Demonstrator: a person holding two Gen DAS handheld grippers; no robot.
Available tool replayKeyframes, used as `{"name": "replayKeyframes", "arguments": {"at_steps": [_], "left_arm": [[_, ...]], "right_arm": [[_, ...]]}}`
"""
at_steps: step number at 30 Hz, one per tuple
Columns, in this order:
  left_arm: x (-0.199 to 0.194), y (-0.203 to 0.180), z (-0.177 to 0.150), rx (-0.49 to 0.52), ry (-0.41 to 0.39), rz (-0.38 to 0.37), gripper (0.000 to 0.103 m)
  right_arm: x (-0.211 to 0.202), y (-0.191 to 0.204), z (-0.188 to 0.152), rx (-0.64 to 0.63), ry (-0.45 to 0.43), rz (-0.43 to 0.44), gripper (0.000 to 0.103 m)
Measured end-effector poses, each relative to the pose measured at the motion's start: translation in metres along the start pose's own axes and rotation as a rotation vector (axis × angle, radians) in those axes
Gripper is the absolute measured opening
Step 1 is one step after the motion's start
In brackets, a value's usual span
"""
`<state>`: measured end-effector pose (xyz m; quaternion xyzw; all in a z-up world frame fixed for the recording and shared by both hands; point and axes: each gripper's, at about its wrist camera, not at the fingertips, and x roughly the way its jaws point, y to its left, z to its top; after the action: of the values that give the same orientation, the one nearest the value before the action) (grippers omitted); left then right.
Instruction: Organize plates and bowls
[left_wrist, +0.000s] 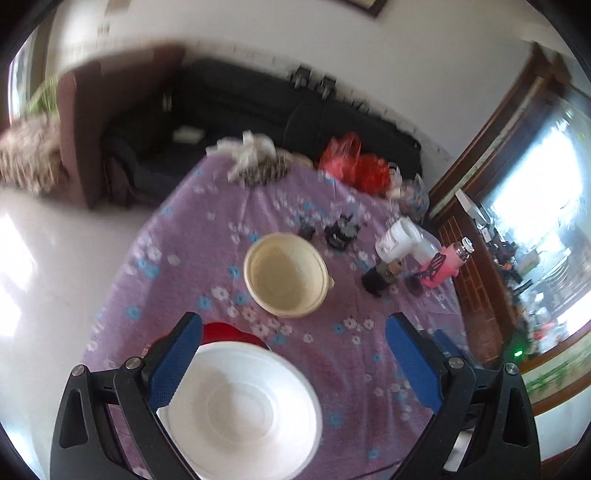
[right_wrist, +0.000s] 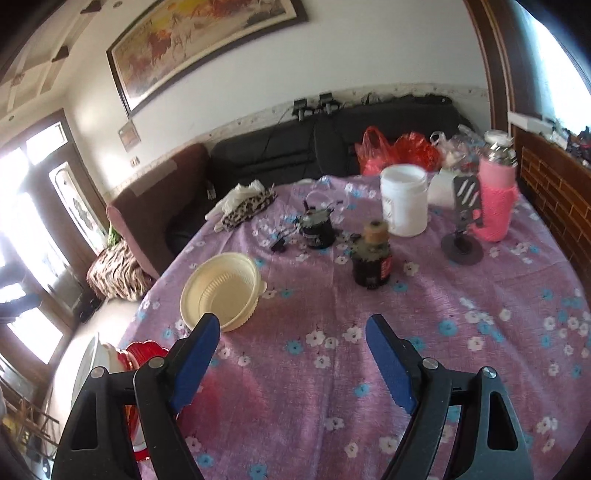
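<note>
A cream bowl (left_wrist: 286, 275) stands on the purple flowered tablecloth (left_wrist: 207, 229); it also shows in the right wrist view (right_wrist: 221, 291). A white bowl (left_wrist: 240, 410) lies between my left gripper's (left_wrist: 293, 343) wide-open blue fingers, its rim against the left finger (left_wrist: 177, 363). A red bowl (left_wrist: 229, 332) shows just behind it. In the right wrist view the red bowl (right_wrist: 142, 354) and the white bowl's edge (right_wrist: 88, 365) sit at the table's left edge. My right gripper (right_wrist: 291, 332) is open and empty above the cloth.
A white jar (right_wrist: 404, 205), a pink bottle (right_wrist: 496, 195), a dark jar (right_wrist: 371, 260), a small dark pot (right_wrist: 317, 227), a phone stand (right_wrist: 463, 221) and red bags (right_wrist: 399, 149) crowd the far right of the table. A dark sofa (right_wrist: 295, 151) stands behind.
</note>
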<state>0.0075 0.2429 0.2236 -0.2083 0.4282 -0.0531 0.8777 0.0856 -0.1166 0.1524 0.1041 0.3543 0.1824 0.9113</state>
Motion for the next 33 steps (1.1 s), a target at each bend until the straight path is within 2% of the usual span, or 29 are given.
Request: {"name": "replayKeyframes", "arguments": {"at_steps": [1,4,6,10,14,20,25,26,28,29,30,33], "left_arm": [[0.008,0.001,0.006,-0.001,0.035,0.001,0.099],[0.034,0.0,0.029,0.043,0.087,0.1,0.099],[0.058,-0.003,0.043,0.09,0.141,0.128,0.099],[0.116,0.002,0.064,0.098,0.279,0.082,0.099],[0.17,0.022,0.077,-0.016,0.383,0.016,0.099],[0.214,0.039,0.088,-0.104,0.457,0.028,0.099],[0.232,0.042,0.086,-0.114,0.487,0.049,0.099],[0.234,0.043,0.085,-0.115,0.49,0.053,0.099],[0.234,0.045,0.085,-0.114,0.489,0.057,0.099],[0.233,0.045,0.085,-0.113,0.483,0.061,0.099],[0.232,0.045,0.085,-0.113,0.476,0.062,0.099],[0.224,0.044,0.086,-0.118,0.452,0.067,0.099]], "right_arm": [[0.01,0.002,0.002,0.003,0.02,0.012,0.085],[0.038,0.006,0.008,0.018,0.071,0.052,0.085],[0.057,0.007,0.011,0.039,0.1,0.083,0.085],[0.095,0.01,0.013,0.097,0.152,0.152,0.085],[0.127,0.016,0.01,0.11,0.193,0.176,0.085],[0.163,0.016,0.008,0.138,0.237,0.19,0.085],[0.192,0.016,0.012,0.165,0.268,0.193,0.084],[0.197,0.017,0.012,0.168,0.278,0.194,0.079],[0.208,0.02,0.01,0.174,0.31,0.196,0.06],[0.212,0.021,0.009,0.177,0.326,0.193,0.038],[0.214,0.021,0.007,0.181,0.334,0.188,0.023],[0.21,0.016,0.002,0.198,0.324,0.171,0.019]]}}
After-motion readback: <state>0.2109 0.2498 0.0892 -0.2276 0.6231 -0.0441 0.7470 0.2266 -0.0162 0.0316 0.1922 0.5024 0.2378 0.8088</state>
